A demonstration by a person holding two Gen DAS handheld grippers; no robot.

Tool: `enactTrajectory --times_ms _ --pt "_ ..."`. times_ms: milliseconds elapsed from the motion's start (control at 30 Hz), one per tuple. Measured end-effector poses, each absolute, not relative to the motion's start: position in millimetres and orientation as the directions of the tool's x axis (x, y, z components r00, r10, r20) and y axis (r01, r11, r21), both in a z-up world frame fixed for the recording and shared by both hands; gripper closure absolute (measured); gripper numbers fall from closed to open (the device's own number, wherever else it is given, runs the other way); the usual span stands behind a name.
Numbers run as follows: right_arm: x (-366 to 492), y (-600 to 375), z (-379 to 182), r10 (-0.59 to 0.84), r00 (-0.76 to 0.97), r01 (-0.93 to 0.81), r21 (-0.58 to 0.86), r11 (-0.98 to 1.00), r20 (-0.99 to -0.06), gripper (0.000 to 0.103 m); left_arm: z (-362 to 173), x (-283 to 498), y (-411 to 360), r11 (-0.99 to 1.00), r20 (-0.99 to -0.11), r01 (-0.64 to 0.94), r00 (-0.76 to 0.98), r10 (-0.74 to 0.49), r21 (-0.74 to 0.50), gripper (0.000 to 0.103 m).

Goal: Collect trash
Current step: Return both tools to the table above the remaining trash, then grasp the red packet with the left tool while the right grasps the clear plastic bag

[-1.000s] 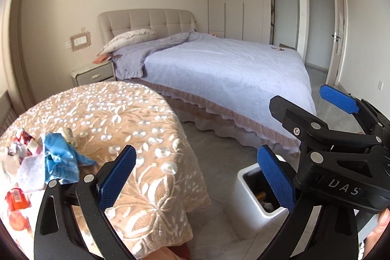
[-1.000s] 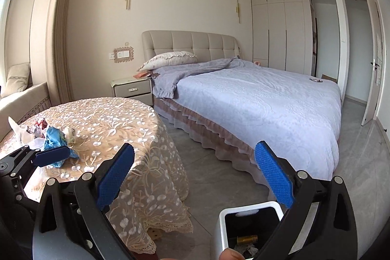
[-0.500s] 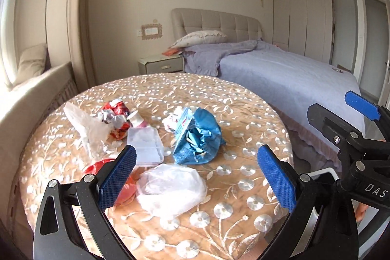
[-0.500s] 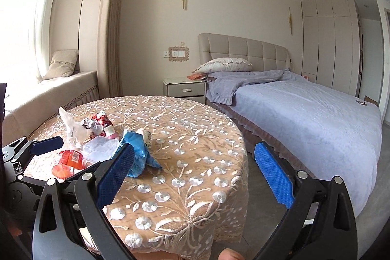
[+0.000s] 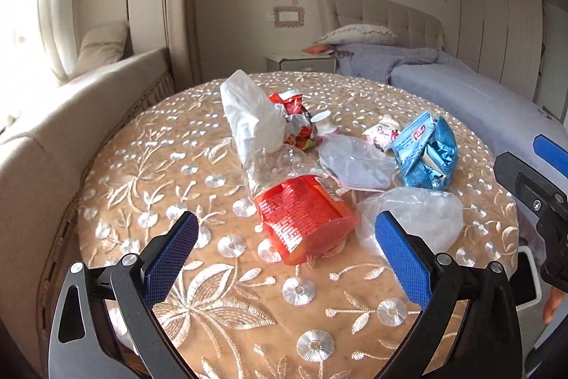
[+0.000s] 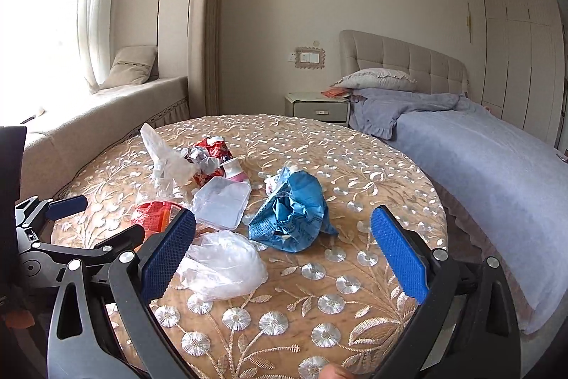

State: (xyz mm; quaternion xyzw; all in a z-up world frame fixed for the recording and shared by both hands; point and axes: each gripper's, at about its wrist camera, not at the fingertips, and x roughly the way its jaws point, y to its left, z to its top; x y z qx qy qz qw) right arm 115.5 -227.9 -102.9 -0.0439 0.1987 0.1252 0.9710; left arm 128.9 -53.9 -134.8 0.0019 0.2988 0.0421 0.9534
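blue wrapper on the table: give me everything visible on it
The blue wrapper is a crumpled, glossy foil-like snack bag, torn open, its dark inside and a pale scrap showing at the mouth. The left wrist view shows a red label and white print on its face. It lies slumped on the embroidered tablecloth, at the right end of the trash pile. A small pink-and-white wrapper sits right against it; the clear plastic bag lies close, contact unclear. Neither claw touches it.
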Motion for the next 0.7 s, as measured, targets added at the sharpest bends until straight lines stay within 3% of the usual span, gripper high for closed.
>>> enactTrajectory --times_ms 333,633,667,700 --pt "130 -207 -130 0.26 0.822 -0.318 -0.029 0.948 -0.507 0.005 -159 148 -42 0.993 -0.659 -0.091 0.743 0.12 0.078 0.005" --pt "152 -186 -152 0.282 0.746 -0.375 -0.03 0.927 -0.604 0.005 -162 180 -32 0.993 -0.685 -0.081 0.72 0.116 0.083 0.006" --pt "156 -183 -154 0.283 0.736 -0.378 -0.027 0.925 -0.615 0.005 -162 185 -31 0.994 -0.691 -0.076 0.714 0.112 0.083 0.006" --pt "159 -182 -155 0.29 0.726 -0.385 -0.019 0.923 -0.624 0.005 -163 189 -30 0.994 -0.7 -0.07 0.705 0.111 0.087 0.013"
